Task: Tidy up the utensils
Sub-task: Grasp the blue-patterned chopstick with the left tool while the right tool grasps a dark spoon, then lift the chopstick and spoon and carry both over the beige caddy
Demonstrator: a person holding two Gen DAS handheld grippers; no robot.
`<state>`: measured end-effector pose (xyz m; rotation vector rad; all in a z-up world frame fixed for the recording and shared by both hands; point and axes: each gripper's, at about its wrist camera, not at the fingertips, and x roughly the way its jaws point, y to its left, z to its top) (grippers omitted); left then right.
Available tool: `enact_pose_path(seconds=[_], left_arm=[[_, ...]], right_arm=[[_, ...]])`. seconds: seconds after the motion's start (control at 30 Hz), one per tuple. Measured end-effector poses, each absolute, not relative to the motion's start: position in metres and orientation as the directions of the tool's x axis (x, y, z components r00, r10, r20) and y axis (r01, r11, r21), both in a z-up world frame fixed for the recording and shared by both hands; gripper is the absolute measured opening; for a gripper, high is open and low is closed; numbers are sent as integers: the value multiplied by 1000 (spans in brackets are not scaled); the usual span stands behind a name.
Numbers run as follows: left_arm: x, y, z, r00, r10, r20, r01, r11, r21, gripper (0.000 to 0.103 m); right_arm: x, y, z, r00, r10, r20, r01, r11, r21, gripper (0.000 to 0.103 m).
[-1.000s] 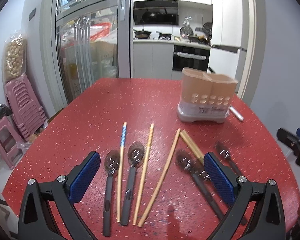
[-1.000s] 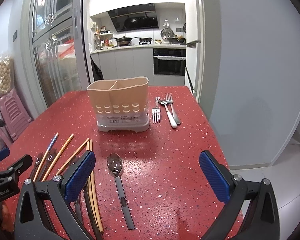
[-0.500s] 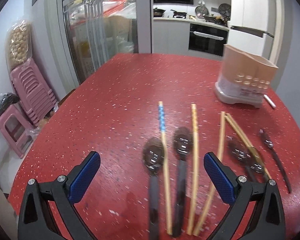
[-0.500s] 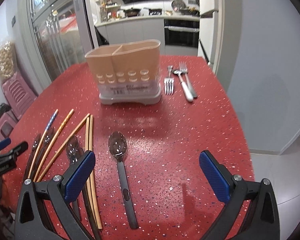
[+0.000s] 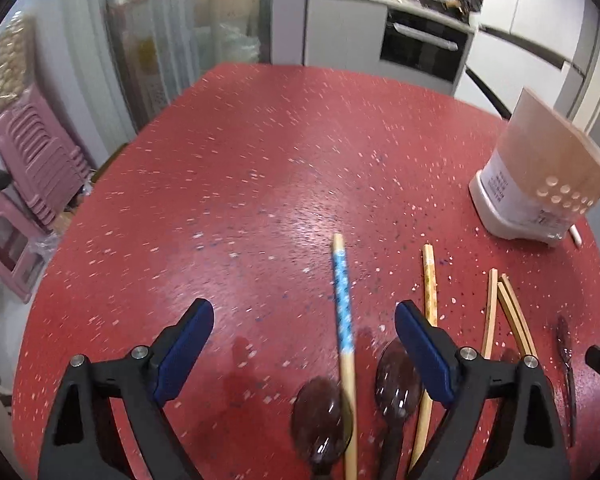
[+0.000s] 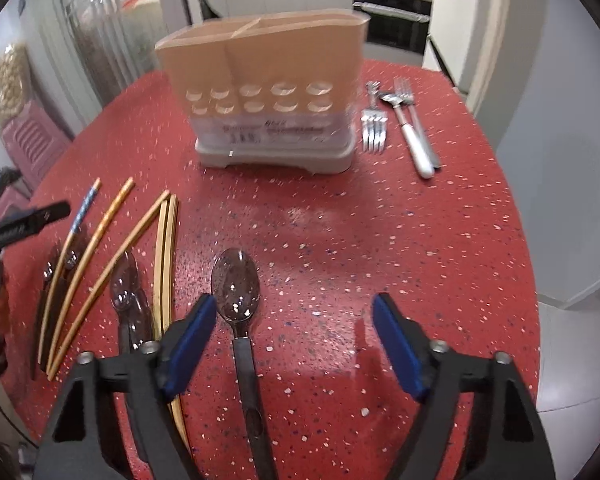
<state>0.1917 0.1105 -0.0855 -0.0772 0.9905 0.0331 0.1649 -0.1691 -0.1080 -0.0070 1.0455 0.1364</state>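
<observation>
Right gripper (image 6: 294, 334) fingers closing, nothing gripped yet, around the dark spoon (image 6: 242, 312) — light, stiff, likely slippery; pinch its slim handle. Left gripper (image 5: 304, 346) wide open, empty.

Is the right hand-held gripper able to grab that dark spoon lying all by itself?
Probably yes. The right hand-held gripper hangs right over the dark spoon, its jaws closing with the handle between them but not yet touched. Nothing covers the spoon; the chopsticks beside it lie close to the left finger.
</observation>
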Motion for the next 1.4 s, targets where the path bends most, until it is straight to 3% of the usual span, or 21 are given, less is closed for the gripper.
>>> enact_pose_path(seconds=[0.2,0.47,0.57,0.67,0.73,0.8,0.83,1.13,1.4], left_arm=[[211,100,-95,492,-4,-871,-25,1000,-19,103],[222,98,-100,443,-17,-896,1,1000,-19,96],[227,92,-96,431,-37,-901,45,999,-19,84],[231,86,-93,416,-52,-908,79,997,-22,72],[233,83,-90,413,-65,-909,95,995,-28,54],[233,83,-90,413,-65,-908,93,995,-30,43],[230,85,-91,414,-71,-907,92,995,-36,33],[221,98,-79,453,-126,-883,63,992,-109,32],[182,89,-25,562,-176,-808,78,984,-160,32]], right_arm=[[174,-158,-121,396,117,-911,-160,985,57,74],[181,-146,-133,334,67,-940,-196,981,0,60],[184,-143,-132,315,73,-946,-210,978,6,53],[188,-140,-131,306,77,-949,-214,977,10,37],[188,-142,-129,305,74,-949,-204,979,10,20],[190,-141,-127,305,72,-950,-193,981,12,14],[191,-143,-126,305,74,-949,-189,982,15,13],[186,-171,-115,331,173,-928,-180,977,118,13],[167,-186,-75,434,290,-853,-208,953,219,13]])
